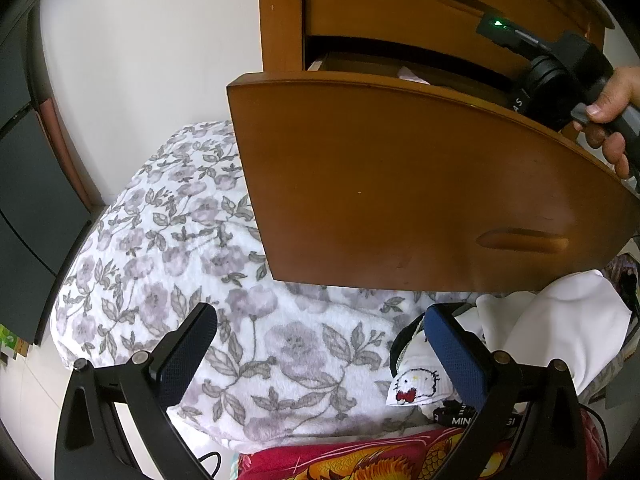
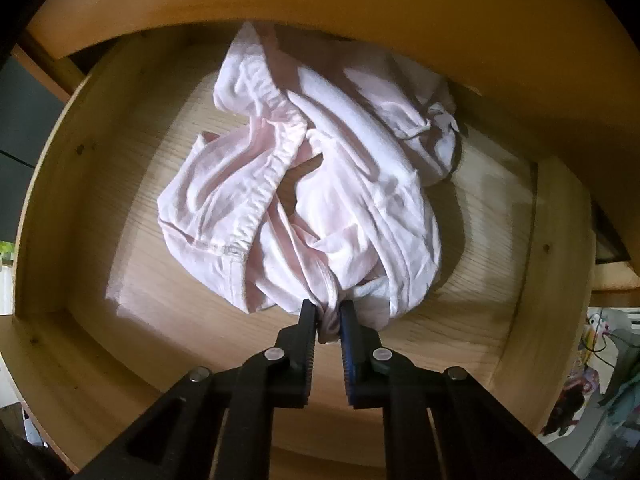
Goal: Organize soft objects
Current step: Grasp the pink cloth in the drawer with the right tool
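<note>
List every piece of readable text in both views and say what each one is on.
"MIN" then a hidden stretch, then "GI": on a black strap, partly behind the left hand-held gripper.
"AS": white letters on the right hand-held gripper's black body, the rest out of sight.
Right wrist view: no text.

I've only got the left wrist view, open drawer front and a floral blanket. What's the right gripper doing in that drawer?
Observer: The right gripper is shut on a pale pink garment.
Operator: Where's the garment?
Observer: Crumpled on the drawer floor, mostly toward the back.
Operator: Anything else inside?
Observer: Nothing else shows; the back is hidden under the upper drawer.
</note>
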`<state>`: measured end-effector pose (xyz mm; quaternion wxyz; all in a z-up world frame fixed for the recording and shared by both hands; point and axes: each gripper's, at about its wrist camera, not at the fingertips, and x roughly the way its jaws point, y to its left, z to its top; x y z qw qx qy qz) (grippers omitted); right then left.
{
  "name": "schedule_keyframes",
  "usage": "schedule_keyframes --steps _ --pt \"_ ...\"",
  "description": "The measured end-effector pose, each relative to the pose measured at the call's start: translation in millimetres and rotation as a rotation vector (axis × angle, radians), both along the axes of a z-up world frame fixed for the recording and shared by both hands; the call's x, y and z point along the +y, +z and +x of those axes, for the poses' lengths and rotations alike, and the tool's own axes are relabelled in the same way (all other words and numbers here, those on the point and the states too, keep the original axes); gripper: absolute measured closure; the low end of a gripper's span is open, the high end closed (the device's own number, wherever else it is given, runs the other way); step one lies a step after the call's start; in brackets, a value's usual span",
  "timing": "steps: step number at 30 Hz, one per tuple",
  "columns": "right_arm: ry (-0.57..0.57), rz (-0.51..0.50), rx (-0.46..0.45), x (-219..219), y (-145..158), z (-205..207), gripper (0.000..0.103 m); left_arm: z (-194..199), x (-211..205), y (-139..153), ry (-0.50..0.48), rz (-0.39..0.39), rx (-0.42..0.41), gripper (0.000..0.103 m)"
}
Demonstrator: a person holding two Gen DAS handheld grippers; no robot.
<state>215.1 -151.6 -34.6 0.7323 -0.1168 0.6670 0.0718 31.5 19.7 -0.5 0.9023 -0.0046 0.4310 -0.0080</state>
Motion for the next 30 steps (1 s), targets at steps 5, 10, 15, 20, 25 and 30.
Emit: schedule_keyframes --steps 5,10,15,20,25,30 --pt "0.006 0.026 -0.031 -0.8 11.9 -13.1 0.092 0.9 -1.4 -0.7 -0.001 0.007 0.003 0.000" --pt "0.004 0.075 -0.071 -6.8 39.1 -28.8 0.092 0.9 -2.6 0.1 -0.001 0.016 0.002 0.000" --pt "0.006 0.134 -0.108 -12.9 60.7 -49.1 0.092 1.6 -3.5 -0.2 0.000 0.024 0.007 0.000" --pt "0.005 0.202 -0.148 -20.2 81.2 -69.0 0.092 1.1 -4.7 0.5 0.003 0.034 0.004 0.000" --pt "-0.046 0.293 -0.205 -28.9 104.1 -86.6 0.092 -0.4 -7.6 1.9 -0.001 0.054 -0.003 0.000" --pt "-0.114 0.396 -0.272 -47.2 117.8 -97.7 0.093 -0.5 -8.3 2.1 0.002 0.063 0.000 0.000"
